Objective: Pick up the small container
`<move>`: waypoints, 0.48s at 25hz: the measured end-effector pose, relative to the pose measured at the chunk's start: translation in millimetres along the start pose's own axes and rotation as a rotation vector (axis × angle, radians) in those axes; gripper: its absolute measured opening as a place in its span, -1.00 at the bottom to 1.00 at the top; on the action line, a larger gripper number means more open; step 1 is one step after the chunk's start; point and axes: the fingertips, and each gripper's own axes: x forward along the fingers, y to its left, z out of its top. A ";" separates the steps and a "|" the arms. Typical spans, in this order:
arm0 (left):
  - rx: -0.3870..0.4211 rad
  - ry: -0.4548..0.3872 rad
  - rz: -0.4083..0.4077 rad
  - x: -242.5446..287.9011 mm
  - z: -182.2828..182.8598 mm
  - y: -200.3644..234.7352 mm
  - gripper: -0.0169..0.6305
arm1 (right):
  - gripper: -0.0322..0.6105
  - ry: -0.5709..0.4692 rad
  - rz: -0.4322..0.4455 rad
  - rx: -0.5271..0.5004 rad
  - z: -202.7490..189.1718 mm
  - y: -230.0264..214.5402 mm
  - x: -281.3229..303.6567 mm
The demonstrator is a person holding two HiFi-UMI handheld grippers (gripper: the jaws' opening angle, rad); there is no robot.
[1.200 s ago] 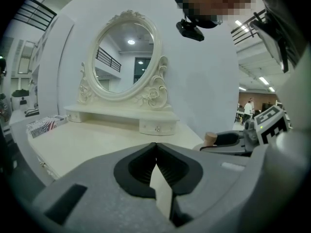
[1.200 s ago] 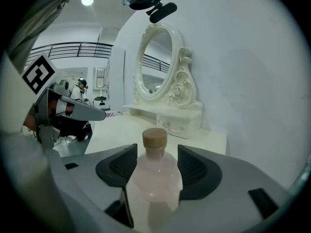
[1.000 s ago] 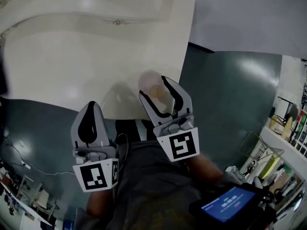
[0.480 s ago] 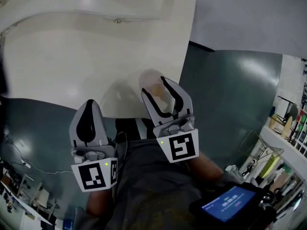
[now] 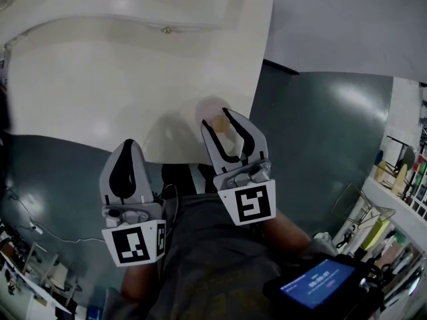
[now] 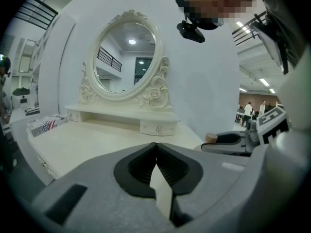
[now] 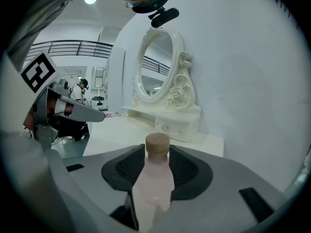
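The small container (image 7: 153,178) is a pale pink bottle with a round wooden cap. It stands upright on the cream dressing table (image 5: 100,79) near its front right corner, and from the head view its cap (image 5: 218,123) shows from above. My right gripper (image 7: 156,149) has the bottle between its jaws, which are closing; the black pads (image 7: 184,171) meet the bottle's sides. My left gripper (image 5: 127,145) hangs off the table's front edge, shut and empty, its tips pressed together (image 6: 156,144).
An ornate oval mirror (image 6: 126,57) stands on a low drawer shelf (image 6: 146,123) at the table's back against the wall. A flag-patterned box (image 6: 46,124) lies at the far left. A lit screen (image 5: 313,284) and cluttered shelves (image 5: 400,179) are on my right.
The right gripper's jaws have narrowed around the bottle. Both grippers otherwise stay almost in place.
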 end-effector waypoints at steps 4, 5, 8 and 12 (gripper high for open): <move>0.001 -0.005 0.003 -1.0 1.8 0.4 -0.90 | -0.42 -0.008 -0.005 0.011 1.5 -1.1 0.2; 0.001 -0.006 0.004 -1.3 2.2 0.3 -0.90 | -0.43 -0.010 -0.007 0.016 1.9 -1.6 0.2; 0.003 -0.008 0.006 -2.1 2.9 0.4 -0.90 | -0.45 -0.013 -0.013 0.027 2.3 -2.2 -0.4; 0.002 -0.011 0.008 -2.5 3.6 1.5 -0.90 | -0.45 -0.015 -0.013 0.027 2.7 -1.8 -0.1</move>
